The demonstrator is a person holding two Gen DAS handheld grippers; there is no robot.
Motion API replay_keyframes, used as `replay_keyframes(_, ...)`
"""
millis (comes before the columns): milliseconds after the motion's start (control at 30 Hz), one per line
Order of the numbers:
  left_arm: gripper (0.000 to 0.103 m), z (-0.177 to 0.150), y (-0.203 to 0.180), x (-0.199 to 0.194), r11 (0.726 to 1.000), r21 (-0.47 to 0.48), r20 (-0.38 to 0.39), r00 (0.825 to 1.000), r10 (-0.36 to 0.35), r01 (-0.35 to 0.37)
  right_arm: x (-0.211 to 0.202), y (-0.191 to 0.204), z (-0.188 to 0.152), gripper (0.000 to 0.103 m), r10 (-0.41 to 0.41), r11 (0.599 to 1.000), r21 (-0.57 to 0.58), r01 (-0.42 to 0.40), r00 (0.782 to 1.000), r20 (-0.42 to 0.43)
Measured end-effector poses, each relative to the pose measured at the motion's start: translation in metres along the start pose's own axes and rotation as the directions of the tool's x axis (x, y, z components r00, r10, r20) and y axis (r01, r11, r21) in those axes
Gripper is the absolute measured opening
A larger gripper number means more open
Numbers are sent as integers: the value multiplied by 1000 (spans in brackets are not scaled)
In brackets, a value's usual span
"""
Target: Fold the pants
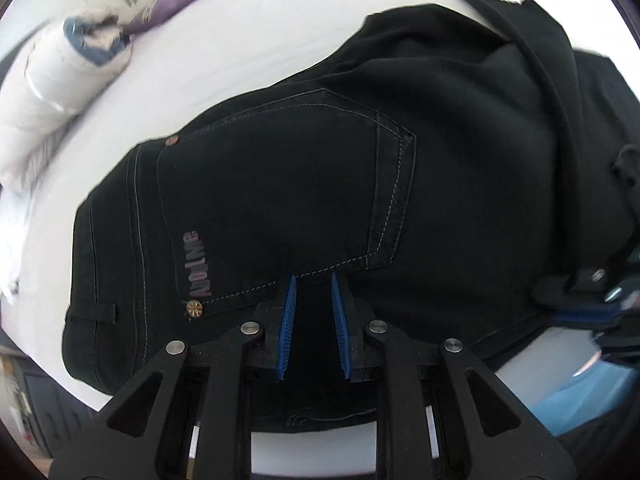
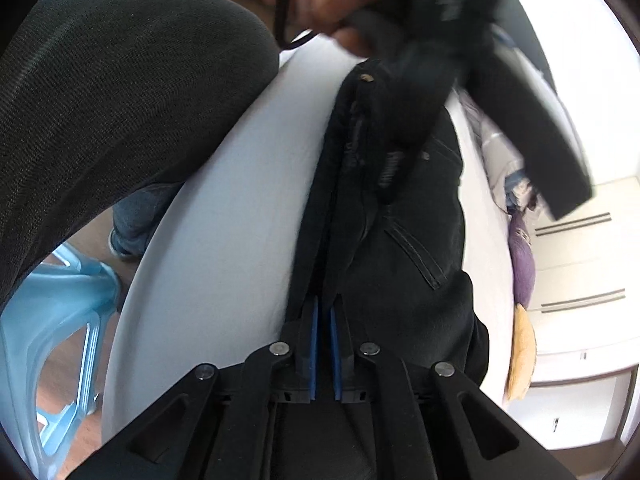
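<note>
Black pants [image 1: 280, 184] lie on a white bed, back pocket up, with a folded leg lying across them at the upper right. My left gripper [image 1: 313, 280] hovers over the pocket's lower edge, its blue pads slightly apart and nothing between them. My right gripper [image 2: 324, 308] is shut on the edge of the pants [image 2: 400, 240], the cloth running up from between its pads. The right gripper also shows in the left wrist view [image 1: 588, 300] at the right edge. The left gripper and the hand holding it are a blur at the top of the right wrist view.
The white bed sheet [image 1: 248, 40] [image 2: 224, 216] surrounds the pants. A white pillow [image 1: 44, 100], purple cushion [image 1: 172, 0] and yellow cushion [image 2: 522, 352] lie at the far side. A light blue plastic stool [image 2: 52, 328] stands by the bed. My dark-clad body [image 2: 100, 92] is close.
</note>
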State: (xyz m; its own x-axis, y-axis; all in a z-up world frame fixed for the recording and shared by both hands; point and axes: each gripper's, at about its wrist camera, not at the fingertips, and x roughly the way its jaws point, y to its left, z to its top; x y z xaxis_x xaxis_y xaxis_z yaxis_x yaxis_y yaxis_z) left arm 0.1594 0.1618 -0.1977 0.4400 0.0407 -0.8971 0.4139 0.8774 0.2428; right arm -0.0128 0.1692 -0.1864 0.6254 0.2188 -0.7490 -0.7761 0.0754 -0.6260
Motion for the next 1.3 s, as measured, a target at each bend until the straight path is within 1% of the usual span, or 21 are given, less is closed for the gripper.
replay_keyframes(100,18,1,10,-7,996,-67,-25,998,-57,55,-9,5,-6,17,-45,998,45,45,999,4)
replay_keyframes(167,18,5,14,-17,997,-76,-33,999,-29,27,-17,2,-12,30,-63,993,100,62,998,4)
replay_keyframes(200,18,10,15,-24,997,-76,-22,1000,-6,4,-21,-1,-15,46,-73,989,128,72,997,4)
replay_keyframes(233,18,15,16,-30,997,-83,-5,1000,-1,0,-26,-4,-18,70,-82,984,161,80,997,4)
replay_keyframes(300,18,29,11,-43,994,-101,42,999,-27,31,-39,-15,-24,87,-40,971,237,29,998,43)
replay_keyframes(400,18,50,-12,-43,998,-52,61,997,-38,41,-49,-21,-28,87,-24,955,296,7,998,53)
replay_keyframes(467,18,53,-28,-25,999,-8,9,999,-44,44,-59,-32,-37,87,-15,930,367,-11,998,68)
replay_keyframes(500,18,48,-31,-11,998,0,-31,998,-58,58,-64,-46,-48,87,4,895,444,-37,997,75)
replay_keyframes(533,18,44,-32,-5,999,0,-26,998,-54,54,-65,-62,-62,87,29,844,533,-64,997,74)
replay_keyframes(600,18,39,-32,-8,998,-15,4,999,-54,54,-65,-96,-100,86,60,711,698,-86,996,61)
replay_keyframes(667,18,40,-30,-17,997,-40,-7,998,-69,68,-61,-139,-154,84,80,509,856,-87,995,53)
replay_keyframes(733,18,42,-29,-35,996,-48,44,997,-70,72,-51,-185,-217,73,102,242,967,-77,993,54)
replay_keyframes(767,18,48,-27,-42,996,-43,67,995,-69,72,-46,-204,-245,73,106,122,990,-68,993,55)
replay_keyframes(833,18,52,-31,-41,996,-36,58,995,-80,82,-34,-237,-291,73,114,-71,996,-54,992,62)
replay_keyframes(867,18,50,-35,-32,995,-32,18,996,-92,92,-23,-254,-310,73,129,-142,989,-39,990,58)
replay_keyframes(900,18,46,-39,-21,996,-26,-6,996,-90,90,-10,-267,-325,73,155,-185,983,-6,987,36)
replay_keyframes(933,18,54,-44,-19,997,-21,15,997,-78,79,6,-282,-339,73,197,-217,975,49,980,-6)
replay_keyframes(1067,18,46,-54,-24,998,-18,18,998,-53,53,61,-313,-364,73,335,-306,942,138,942,-29)
replay_keyframes(1133,18,45,-57,-25,998,-22,21,998,-57,58,80,-315,-369,73,386,-310,931,191,921,-61)
replay_keyframes(1200,18,45,-53,-23,998,-25,21,998,-62,62,102,-321,-369,73,416,-297,921,252,902,-112)
replay_keyframes(1300,18,51,-46,-18,998,-21,23,998,-60,60,131,-318,-374,73,491,-305,901,308,862,-128)
